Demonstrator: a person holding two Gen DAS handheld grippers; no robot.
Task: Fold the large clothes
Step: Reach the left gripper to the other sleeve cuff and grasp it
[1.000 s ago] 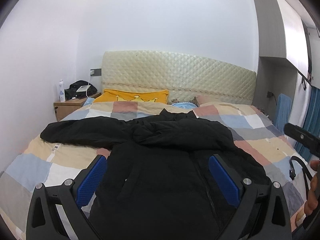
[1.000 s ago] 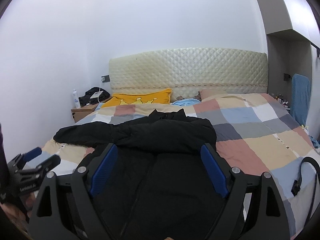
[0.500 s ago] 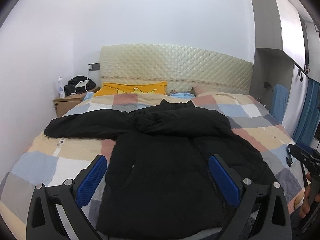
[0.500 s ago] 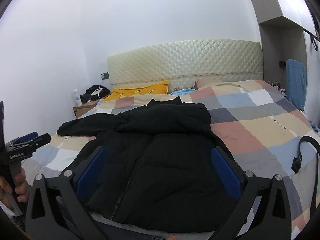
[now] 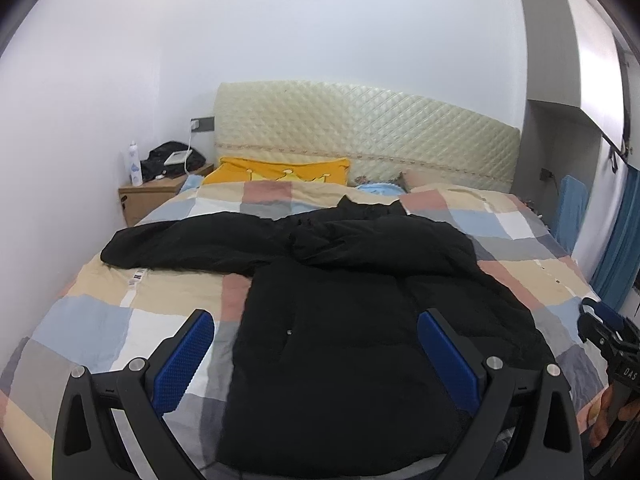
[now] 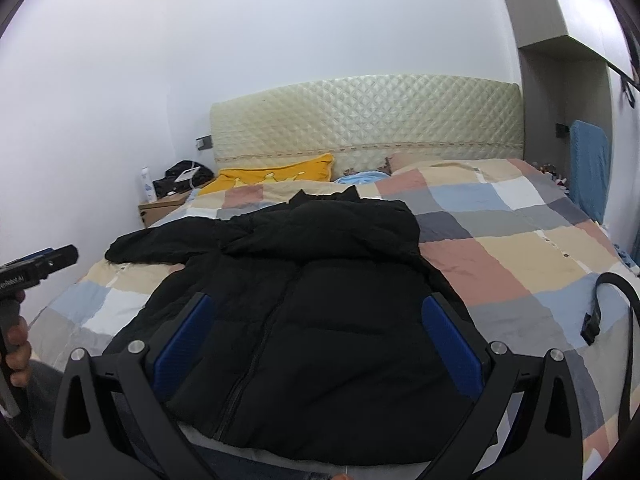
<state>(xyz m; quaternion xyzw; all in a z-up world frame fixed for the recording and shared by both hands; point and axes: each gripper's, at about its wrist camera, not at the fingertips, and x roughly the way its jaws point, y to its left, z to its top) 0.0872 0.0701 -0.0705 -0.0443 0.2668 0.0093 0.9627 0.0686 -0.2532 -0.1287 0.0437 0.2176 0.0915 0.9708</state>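
**Black jacket spread on the bed, both grippers empty**

We held our left gripper (image 5: pixel 316 344) above the near edge of the bed, its blue-padded fingers (image 5: pixel 186 354) standing wide apart with nothing pinched between them. Our right gripper (image 6: pixel 316 334) hung just beside it, its fingers (image 6: pixel 450 340) likewise spread to their widest and gripping nothing. The black padded jacket (image 5: pixel 344 320) lay front-up on the checked bedspread (image 5: pixel 100 320), its hem toward us and its collar toward the quilted headboard (image 5: pixel 360 140). One sleeve (image 5: pixel 192 244) stretched out flat to the left; the other we saw folded across the chest, over the upper part of the jacket. The zip ran down the middle in the right wrist view. A yellow pillow (image 5: pixel 280 170) rested against the headboard, and a wooden nightstand (image 5: pixel 156 196) stood to the left of the bed with a white bottle (image 5: pixel 135 162) and a dark bag on top. A black strap (image 6: pixel 616 312) lay on the bedspread well to the right of the jacket. A blue towel (image 6: pixel 590 164) hung at the far right.
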